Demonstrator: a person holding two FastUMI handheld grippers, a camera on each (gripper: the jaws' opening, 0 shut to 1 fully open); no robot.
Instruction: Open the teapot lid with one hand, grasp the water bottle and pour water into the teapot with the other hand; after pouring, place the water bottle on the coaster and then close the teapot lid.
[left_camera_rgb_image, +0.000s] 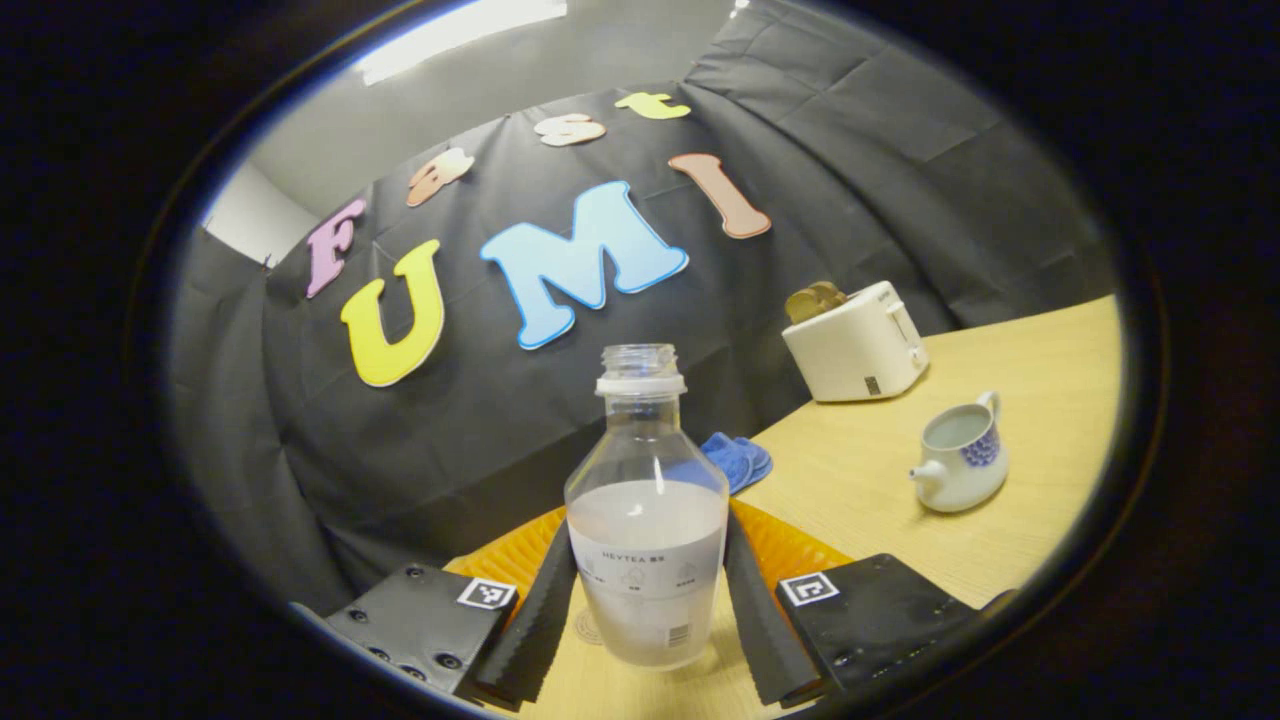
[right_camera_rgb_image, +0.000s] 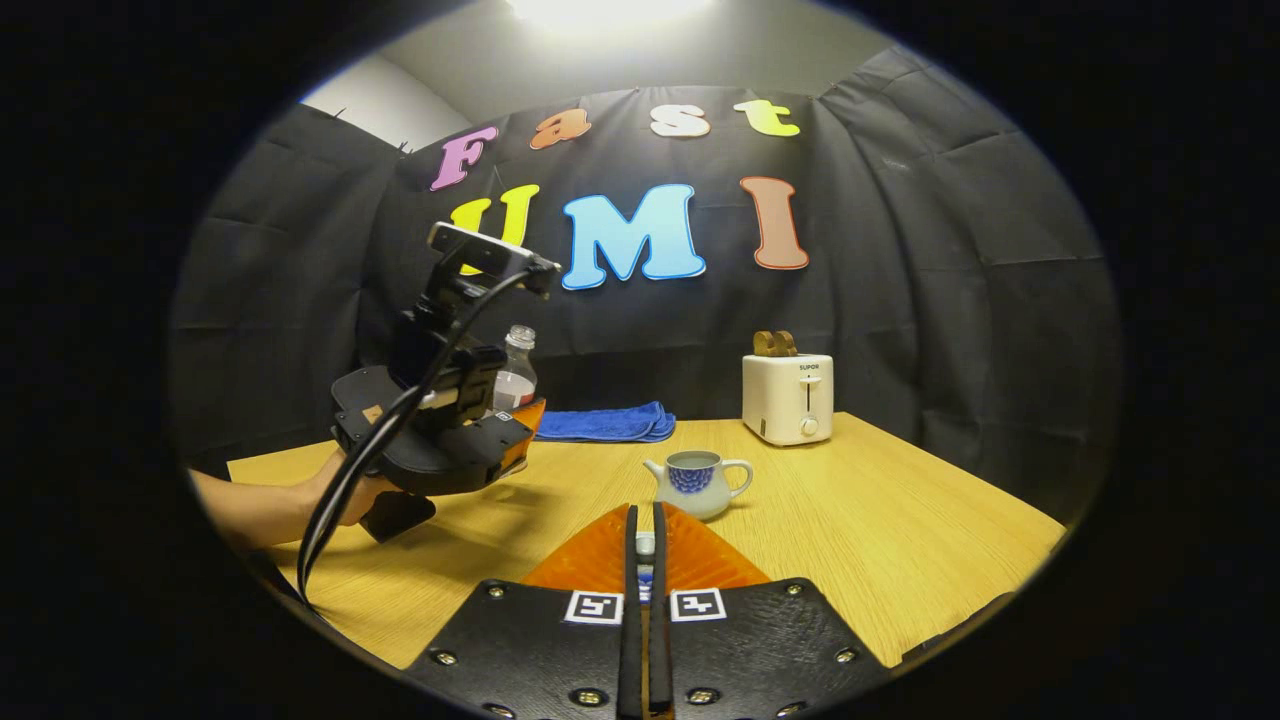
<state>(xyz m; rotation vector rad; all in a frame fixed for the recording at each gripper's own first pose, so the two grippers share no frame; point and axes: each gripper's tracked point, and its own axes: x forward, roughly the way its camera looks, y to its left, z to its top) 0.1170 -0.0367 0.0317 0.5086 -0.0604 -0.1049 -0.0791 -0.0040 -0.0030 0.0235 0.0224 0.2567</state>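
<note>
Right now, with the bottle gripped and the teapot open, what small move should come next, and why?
Probably carry the water bottle toward the teapot. The left gripper clasps the uncapped bottle, the teapot stands open off to its side, and the right gripper holds the lid clear.

We see a wooden table (right_camera_rgb_image: 900, 540) in front of a black cloth wall (right_camera_rgb_image: 950, 250). A white toaster (right_camera_rgb_image: 788, 398) stands at the back of the table, close to the wall. Brown toast (right_camera_rgb_image: 774, 343) sticks up out of its top. A blue towel (right_camera_rgb_image: 605, 423) lies folded on the table, left of the toaster and well apart from it, by the wall.
</note>
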